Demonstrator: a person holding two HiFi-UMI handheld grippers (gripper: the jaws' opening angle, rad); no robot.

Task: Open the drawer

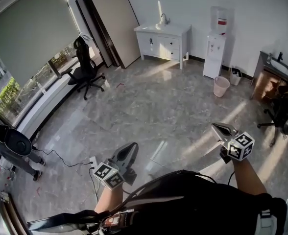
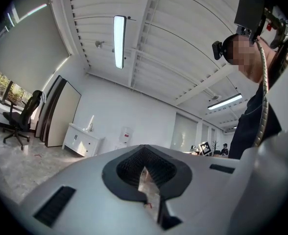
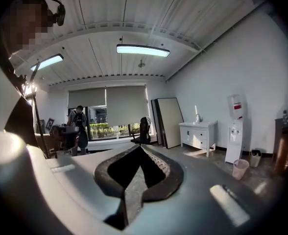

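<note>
Left gripper (image 1: 128, 153): jaws together, empty, near left.
Right gripper (image 1: 223, 129): jaws together, empty, near right.
Drawer (image 1: 169, 43): in white cabinet (image 1: 154, 37), far wall, well apart from both.
Open room: bare floor (image 1: 158, 99) between; office chair (image 1: 85, 68) far left, waste bin (image 1: 221, 86) far right.

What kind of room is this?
Probably a sparsely furnished office or lab room: it has a black office chair, a water dispenser and a white drawer cabinet.

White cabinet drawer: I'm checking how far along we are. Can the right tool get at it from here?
Probably not yet. The white cabinet stands at the far wall, while the right tool is close to the person's body. Only bare floor lies between, so the way over looks free.
</note>
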